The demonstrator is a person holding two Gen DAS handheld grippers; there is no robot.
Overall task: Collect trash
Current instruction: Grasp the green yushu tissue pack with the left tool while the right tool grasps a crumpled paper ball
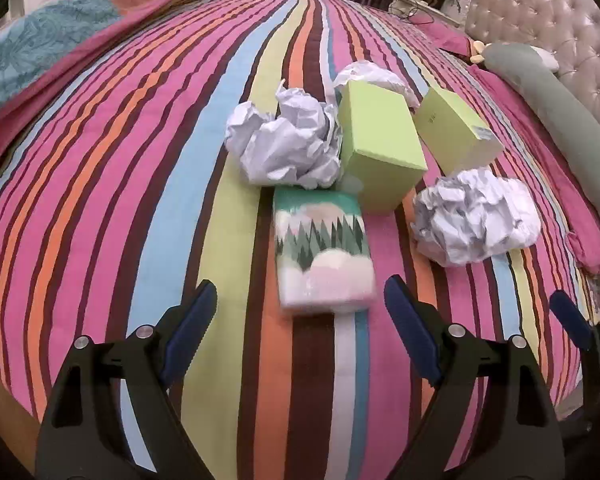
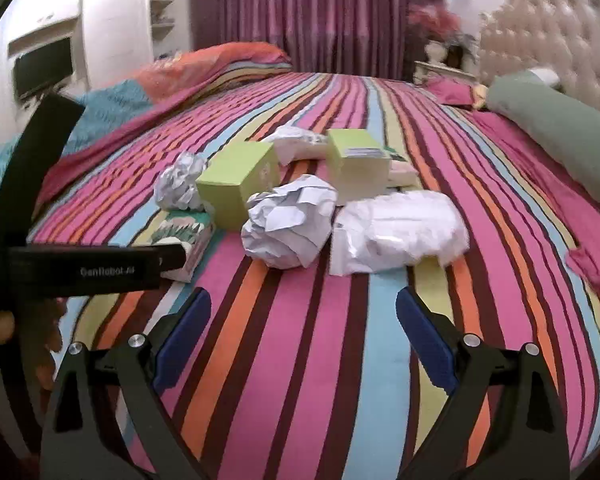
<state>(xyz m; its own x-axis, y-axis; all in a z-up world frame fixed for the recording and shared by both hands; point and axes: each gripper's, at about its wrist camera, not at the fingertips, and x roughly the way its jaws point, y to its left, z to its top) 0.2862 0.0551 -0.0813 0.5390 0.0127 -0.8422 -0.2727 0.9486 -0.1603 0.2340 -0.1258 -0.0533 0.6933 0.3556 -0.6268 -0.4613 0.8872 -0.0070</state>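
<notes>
Trash lies in a cluster on the striped bed (image 1: 120, 200). In the left wrist view a tissue pack with a forest print (image 1: 324, 248) lies just beyond my open left gripper (image 1: 300, 300). Behind it are a crumpled paper ball (image 1: 284, 140), two green boxes (image 1: 380, 140) (image 1: 456, 128) and a second paper ball (image 1: 476, 216). In the right wrist view my open, empty right gripper (image 2: 304, 312) hovers short of a paper ball (image 2: 292, 220) and a white plastic bag (image 2: 400, 228). The green boxes (image 2: 240, 184) (image 2: 360, 164) stand behind them. The left gripper's body (image 2: 80, 268) shows at the left.
A grey-green bolster (image 2: 560, 128) and pink pillow (image 2: 596, 256) lie along the right by the tufted headboard (image 1: 560, 32). A folded quilt (image 2: 112, 100) sits at the far left. Purple curtains (image 2: 320, 12) and a white cabinet (image 2: 60, 40) stand beyond the bed.
</notes>
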